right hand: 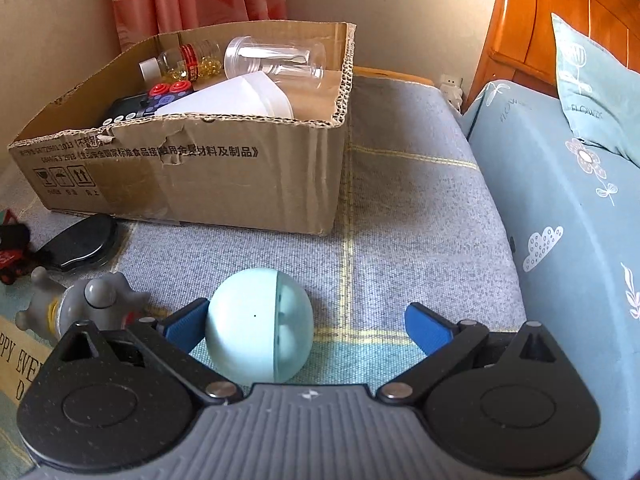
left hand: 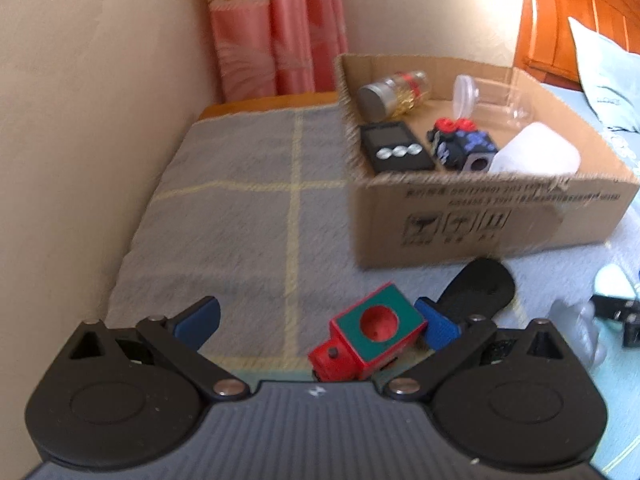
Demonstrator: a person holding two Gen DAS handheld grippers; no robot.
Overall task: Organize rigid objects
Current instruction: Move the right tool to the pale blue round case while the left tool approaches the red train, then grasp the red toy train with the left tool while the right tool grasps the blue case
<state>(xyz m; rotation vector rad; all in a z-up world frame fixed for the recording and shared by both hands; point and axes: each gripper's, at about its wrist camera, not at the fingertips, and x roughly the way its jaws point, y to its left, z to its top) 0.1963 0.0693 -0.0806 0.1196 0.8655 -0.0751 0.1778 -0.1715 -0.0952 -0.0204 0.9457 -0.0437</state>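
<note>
The cardboard box (right hand: 208, 168) sat on the grey checked blanket (left hand: 240, 208) of the bed, up against the wall, plainly serving as the collecting bin. It already held a capsule bottle (left hand: 394, 92), a clear jar (right hand: 276, 58), a black remote-like device (left hand: 394, 152) and a white container (right hand: 236, 98).

The left claw (left hand: 316, 320) stood wide apart, hovering low with a red and green toy block (left hand: 370, 334) nearer its right finger, probably lining up to grab it. The right claw (right hand: 308, 330) was likewise spread, a pale blue ball (right hand: 258, 326) resting against its left finger, not yet squeezed. A grey figurine (right hand: 80, 302) and a black oval case (right hand: 82, 246) waited on the bed outside the box.

The box front carried Chinese print and three handling symbols; a pillow (right hand: 592, 92) read "FLOW…", cut off.
</note>
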